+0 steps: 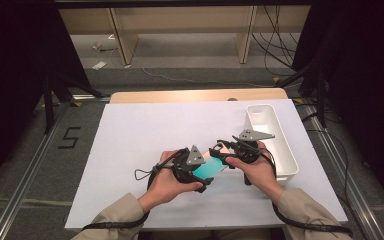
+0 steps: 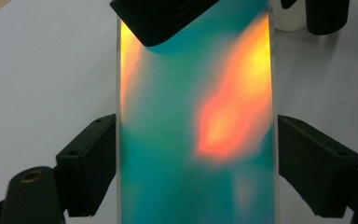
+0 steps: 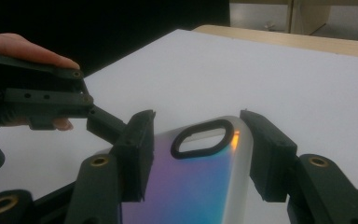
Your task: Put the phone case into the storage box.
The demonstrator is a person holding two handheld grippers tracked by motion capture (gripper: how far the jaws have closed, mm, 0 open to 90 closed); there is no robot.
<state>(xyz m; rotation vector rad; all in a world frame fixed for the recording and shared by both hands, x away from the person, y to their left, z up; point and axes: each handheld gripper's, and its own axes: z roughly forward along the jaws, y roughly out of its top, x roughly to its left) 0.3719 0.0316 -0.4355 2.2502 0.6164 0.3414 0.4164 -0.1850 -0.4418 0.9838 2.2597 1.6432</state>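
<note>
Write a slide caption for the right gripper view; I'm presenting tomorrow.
Right tool straddles the camera-cutout end of an iridescent phone case above a white table.

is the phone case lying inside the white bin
No, the phone case is held between the two grippers above the table, left of the white bin.

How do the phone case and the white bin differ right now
The phone case is flat, glossy and iridescent teal; the white bin is a deep, matte, plain white box. The phone case is held up between the left gripper and right gripper; the white bin rests on the table, untouched. Both are long with rounded corners.
</note>
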